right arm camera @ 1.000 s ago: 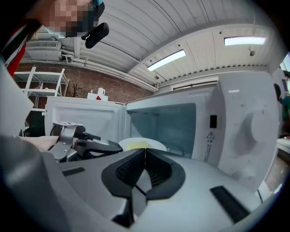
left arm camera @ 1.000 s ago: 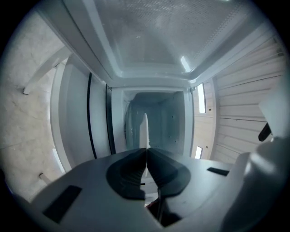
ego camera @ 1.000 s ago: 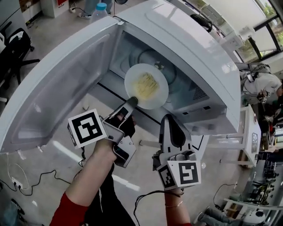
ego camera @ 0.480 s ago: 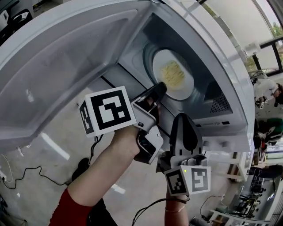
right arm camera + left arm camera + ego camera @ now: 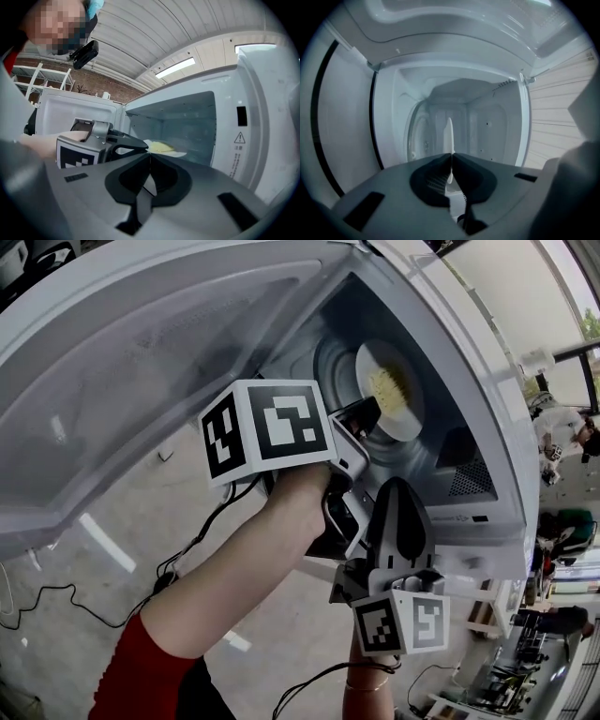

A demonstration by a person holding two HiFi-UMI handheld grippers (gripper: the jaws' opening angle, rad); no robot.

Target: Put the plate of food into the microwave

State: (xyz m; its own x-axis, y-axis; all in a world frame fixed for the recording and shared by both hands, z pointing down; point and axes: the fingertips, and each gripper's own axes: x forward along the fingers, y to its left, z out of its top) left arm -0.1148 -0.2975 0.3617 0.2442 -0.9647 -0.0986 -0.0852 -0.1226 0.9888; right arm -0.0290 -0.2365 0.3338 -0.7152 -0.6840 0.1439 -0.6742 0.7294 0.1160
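A white plate [image 5: 392,395] with yellow food [image 5: 386,382] hangs inside the open white microwave [image 5: 487,381], above its glass turntable [image 5: 330,367]. My left gripper [image 5: 367,411] reaches into the cavity and is shut on the plate's near rim. In the left gripper view the plate [image 5: 449,133] appears edge-on, pinched between the closed jaws of the left gripper [image 5: 451,156]. My right gripper [image 5: 398,484] stays outside, below the cavity opening, shut and empty. The right gripper view shows the right gripper [image 5: 150,157] closed, with the plate [image 5: 164,148] and the left gripper [image 5: 112,143] beyond it.
The microwave door [image 5: 131,381] swings wide open to the left. The control panel [image 5: 241,122] with a warning label borders the opening on the right. Cables [image 5: 56,601] lie on the floor below. Cavity walls [image 5: 497,126] close in around the plate.
My left gripper has carried the plate from in front of the opening deeper into the microwave cavity. The right gripper has held its place below the opening, still shut.
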